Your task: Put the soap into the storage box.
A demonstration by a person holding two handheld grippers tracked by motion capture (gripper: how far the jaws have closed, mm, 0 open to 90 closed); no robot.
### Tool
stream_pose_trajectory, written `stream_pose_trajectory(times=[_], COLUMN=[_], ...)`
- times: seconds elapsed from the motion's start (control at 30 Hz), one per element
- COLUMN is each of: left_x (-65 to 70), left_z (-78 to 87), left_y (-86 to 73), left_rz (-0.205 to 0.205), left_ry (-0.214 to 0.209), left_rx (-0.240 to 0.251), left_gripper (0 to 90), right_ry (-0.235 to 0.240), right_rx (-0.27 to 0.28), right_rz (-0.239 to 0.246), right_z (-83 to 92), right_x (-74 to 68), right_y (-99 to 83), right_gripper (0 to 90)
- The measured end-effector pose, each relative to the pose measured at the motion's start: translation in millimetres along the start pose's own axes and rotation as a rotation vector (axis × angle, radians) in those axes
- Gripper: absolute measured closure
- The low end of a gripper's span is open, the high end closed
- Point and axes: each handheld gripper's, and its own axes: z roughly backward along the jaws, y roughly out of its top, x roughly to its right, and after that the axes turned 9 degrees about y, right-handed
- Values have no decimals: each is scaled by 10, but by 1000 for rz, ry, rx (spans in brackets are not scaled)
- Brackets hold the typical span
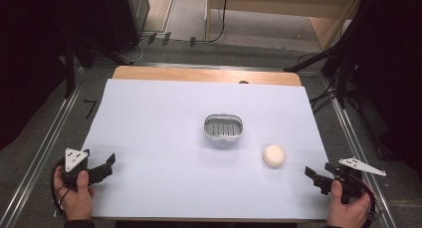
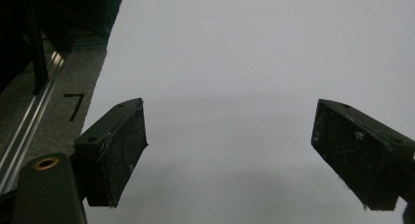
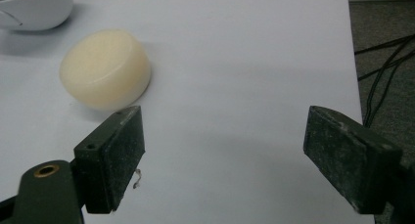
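High view: a table covered by a white sheet [image 1: 149, 138] was seen from above, with a small grey soap dish [image 1: 223, 127] near its middle and a round cream soap bar [image 1: 274, 155] lying apart from the dish, toward the near right. The left gripper [image 1: 102, 169] was held at the near left corner, its jaws apart and nothing between them. The right gripper [image 1: 314, 177] was held at the near right edge, near the soap bar but not touching it, its jaws likewise parted and empty.

Left gripper view: both black jaws were shown spread wide over the bare sheet [image 2: 244, 62], with no object between the pads [image 2: 122, 150].

Right gripper view: the jaws were shown wide apart over the sheet; the soap bar [image 3: 105, 67] lay just beyond the left-hand jaw, outside the gap, and the rim of the soap dish [image 3: 34, 9] was cut off at the upper left corner.

Risk, as judged: the bar was not lined up with the gap, so a straight advance would be expected to strike it with one jaw and push it across the smooth sheet. A smooth, rounded bar could also be squeezed out sideways if pinched off-centre, or dropped beside the dish rather than into it
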Motion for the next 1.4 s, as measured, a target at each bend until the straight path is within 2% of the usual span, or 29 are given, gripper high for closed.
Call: stream_pose_trajectory(times=[0.17,0.3,0.4,0.5,0.7,1.13,1.4], left_x=[13,13,7,2,-7,1,6], left_z=[17,2,3,5,1,3,2], left_y=[-9,-1,-2,-2,-1,-2,-1], left_rz=[-11,-15,-9,-6,5,-2,-6], left_ry=[8,6,2,-2,-5,-3,-4], left_rx=[19,2,2,1,-1,0,0], left_gripper=[145,144,144,144,144,144,144], right_ry=[2,24,24,38,36,60,59], right_rx=[-89,-158,-209,-253,-331,-403,-422], right_rz=[43,74,97,105,118,166,201], right_z=[7,-5,-27,-62,-159,-356,-482], right_x=[-5,-14,-38,-67,-141,-321,-407], right_y=[37,51,92,129,169,336,382], right_gripper=[175,161,157,157,152,148,143])
